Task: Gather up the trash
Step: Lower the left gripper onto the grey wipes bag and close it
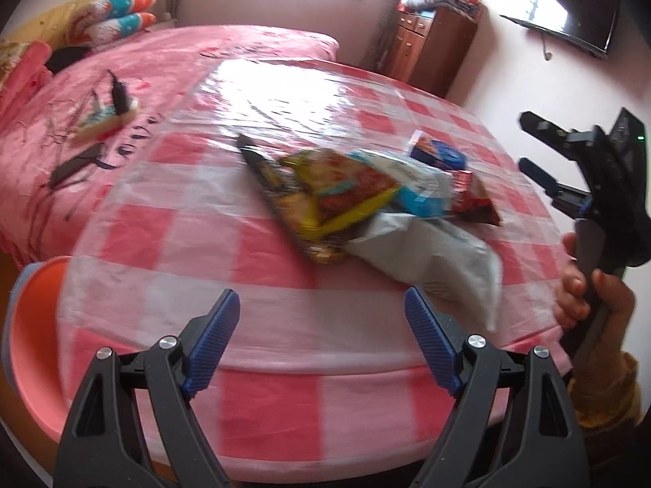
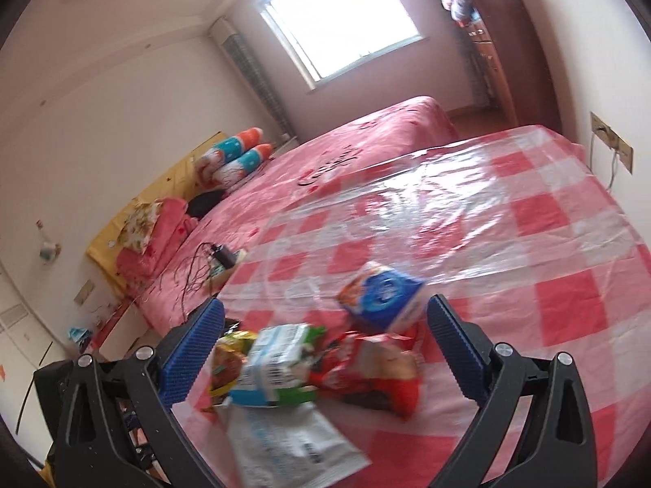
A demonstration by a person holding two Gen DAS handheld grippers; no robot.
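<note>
A loose heap of snack wrappers (image 1: 366, 199) is seen lying on the red-and-white checked tablecloth (image 1: 171, 219), toward the table's near edge. At the heap's front a grey-white pouch (image 1: 439, 268) is spread flat, its tip reaching closest to that edge; a yellow-and-red packet (image 1: 341, 191) is laid over a dark one just behind it, and a red packet (image 2: 378, 378) is pressed against a green-and-white carton-like pack (image 2: 280, 362). A blue-and-orange packet (image 2: 382, 297) is set slightly apart on the far side of the heap. The left gripper (image 1: 321, 337) is held over the table's near edge, short of the heap, its blue-padded jaws spread wide with nothing between them. The right gripper (image 2: 325, 349) is poised directly above the heap, jaws likewise wide apart and nothing clasped; in the left view it is seen at the heap's right, gripped by the right hand (image 1: 590, 297). An orange basin (image 1: 36, 349) is glimpsed below the table's left edge. Beyond the table a pink bed (image 1: 162, 53) is made out, a charger and cables (image 1: 110, 110) resting on it, a wooden cabinet (image 1: 431, 49) standing farther back.
</note>
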